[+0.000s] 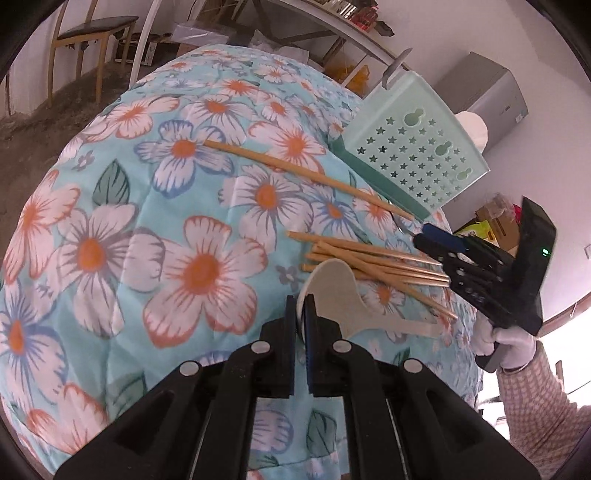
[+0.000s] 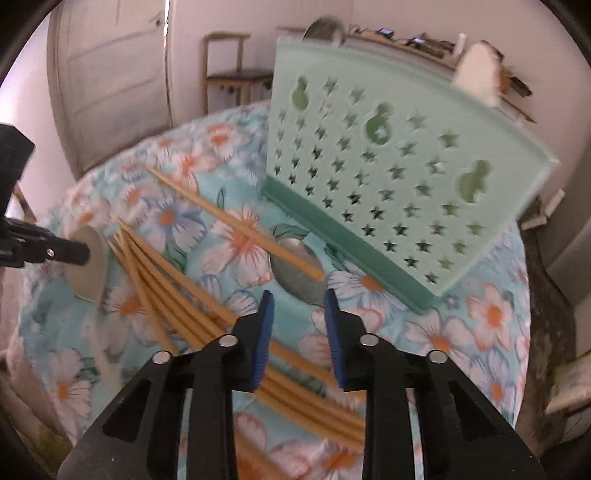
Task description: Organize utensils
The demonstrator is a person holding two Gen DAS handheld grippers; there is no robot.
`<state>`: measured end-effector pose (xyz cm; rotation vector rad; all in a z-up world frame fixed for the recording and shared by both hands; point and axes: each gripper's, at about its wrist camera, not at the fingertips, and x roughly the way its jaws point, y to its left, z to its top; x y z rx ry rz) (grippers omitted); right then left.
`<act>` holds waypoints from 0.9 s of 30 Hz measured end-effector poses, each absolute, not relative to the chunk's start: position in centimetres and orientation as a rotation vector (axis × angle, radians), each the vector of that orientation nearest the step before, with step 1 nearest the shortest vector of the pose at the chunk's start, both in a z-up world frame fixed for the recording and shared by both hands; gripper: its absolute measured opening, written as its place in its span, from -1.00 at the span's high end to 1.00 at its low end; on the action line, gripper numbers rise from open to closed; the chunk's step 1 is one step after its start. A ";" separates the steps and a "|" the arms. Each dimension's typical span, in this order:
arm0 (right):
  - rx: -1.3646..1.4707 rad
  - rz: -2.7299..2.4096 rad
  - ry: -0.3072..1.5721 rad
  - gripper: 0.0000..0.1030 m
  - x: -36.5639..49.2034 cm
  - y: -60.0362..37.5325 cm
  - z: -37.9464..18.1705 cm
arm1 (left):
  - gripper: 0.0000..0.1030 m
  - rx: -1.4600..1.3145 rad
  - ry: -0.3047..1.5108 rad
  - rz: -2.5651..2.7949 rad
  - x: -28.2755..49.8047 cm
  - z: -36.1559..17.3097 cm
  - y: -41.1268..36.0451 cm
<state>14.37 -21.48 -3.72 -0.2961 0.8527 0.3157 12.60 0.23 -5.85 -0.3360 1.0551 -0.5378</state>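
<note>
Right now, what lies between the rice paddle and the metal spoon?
The bundle of chopsticks lies between rice paddle and metal spoon, with floral cloth; right wrist view.

You are working in a lived-in home: a flower-print quilt (image 1: 147, 221), a wooden chair (image 1: 88, 33), a panelled door (image 2: 118, 74), cluttered shelves.

Count, both views:

- Chopsticks: one lone chopstick (image 1: 306, 176) lying apart; a bundle (image 1: 373, 264) of overlapping sticks, roughly five or six, exact number not readable.
- Pale rice paddle (image 1: 336, 291): one.
- Metal spoon (image 2: 297, 275): one.
- Green utensil rack (image 1: 413, 147) with star holes: one.
- Wooden chair (image 1: 86, 44): one.
- Grippers: two, the left gripper (image 1: 301, 321) and the right gripper (image 2: 299, 306).
</note>
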 end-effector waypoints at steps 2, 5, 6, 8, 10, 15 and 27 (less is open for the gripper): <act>-0.334 0.322 0.866 0.55 15.1 -20.9 -4.3 | 0.92 -0.342 1.051 -0.539 12.6 -5.9 0.4; -0.381 0.321 0.868 0.56 15.7 -20.1 -5.0 | 0.92 -0.351 1.051 -0.543 12.7 -6.0 0.4; -0.389 0.320 0.868 0.56 16.0 -19.8 -5.1 | 0.92 -0.355 1.051 -0.544 12.8 -6.1 0.5; -0.393 0.322 0.869 0.55 16.6 -19.5 -5.3 | 0.92 -0.357 1.050 -0.545 12.7 -6.1 0.6; -0.400 0.323 0.864 0.55 17.1 -18.9 -5.3 | 0.92 -0.356 1.048 -0.545 12.7 -6.1 0.5; -0.421 0.317 0.854 0.55 18.6 -17.6 -5.5 | 0.92 -0.358 1.047 -0.542 12.6 -6.1 0.6; -0.350 0.360 0.834 0.96 17.4 -18.1 -2.5 | 0.91 -0.359 1.038 -0.531 12.3 -6.1 0.6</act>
